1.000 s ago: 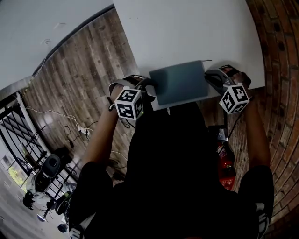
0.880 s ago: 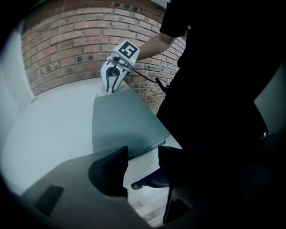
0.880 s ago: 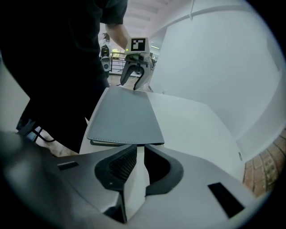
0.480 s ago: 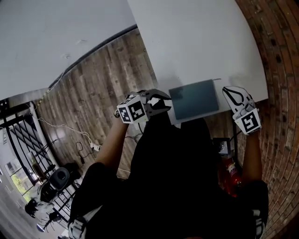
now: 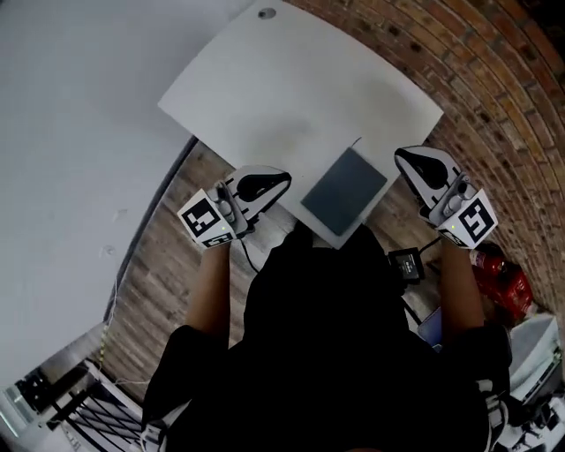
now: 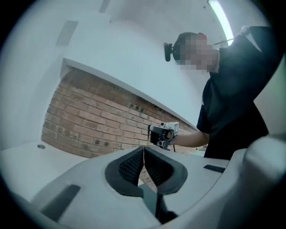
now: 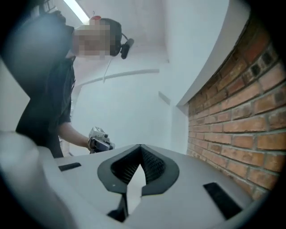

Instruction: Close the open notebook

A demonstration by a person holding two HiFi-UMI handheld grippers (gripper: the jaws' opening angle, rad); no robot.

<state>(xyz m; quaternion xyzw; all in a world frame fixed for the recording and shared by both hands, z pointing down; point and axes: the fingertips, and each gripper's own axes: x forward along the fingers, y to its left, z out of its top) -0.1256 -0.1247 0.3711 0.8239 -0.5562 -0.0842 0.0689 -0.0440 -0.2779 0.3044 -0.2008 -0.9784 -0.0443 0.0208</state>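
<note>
1. The notebook [image 5: 344, 190] lies closed, dark cover up, flat on the white tabletop [image 5: 291, 79]; it sits close to the near edge and skewed to it; a thin strand [image 5: 357, 141] shows at its far corner (what it is I cannot tell).
2. The left gripper [image 5: 281, 179] is just left of the notebook and apart from it, above the tabletop's near-left edge; its jaws have just been closing and are now pressed together; the ribbed pads [image 6: 132, 163] meet in a thin line with nothing between them.
3. The right gripper [image 5: 404, 157] is right of the notebook and apart from it, past the tabletop's right edge; its jaws have also just been closing; the tips touch and it holds nothing.
4. The two grippers point across at each other; the left gripper view shows the right one on a bare forearm [image 6: 192, 139] in front of the brick wall [image 5: 494, 106]; the right gripper view shows the left one against a white wall [image 5: 79, 132].
5. A black shirt [image 5: 327, 335] fills the lower head view.
6. Farther out, a wood floor [image 5: 168, 247] runs along the tabletop's left side; a round grommet [image 5: 267, 13] sits near the tabletop's far corner; a small black device [image 5: 406, 263] and a red object [image 5: 501, 272] show below the right gripper.
</note>
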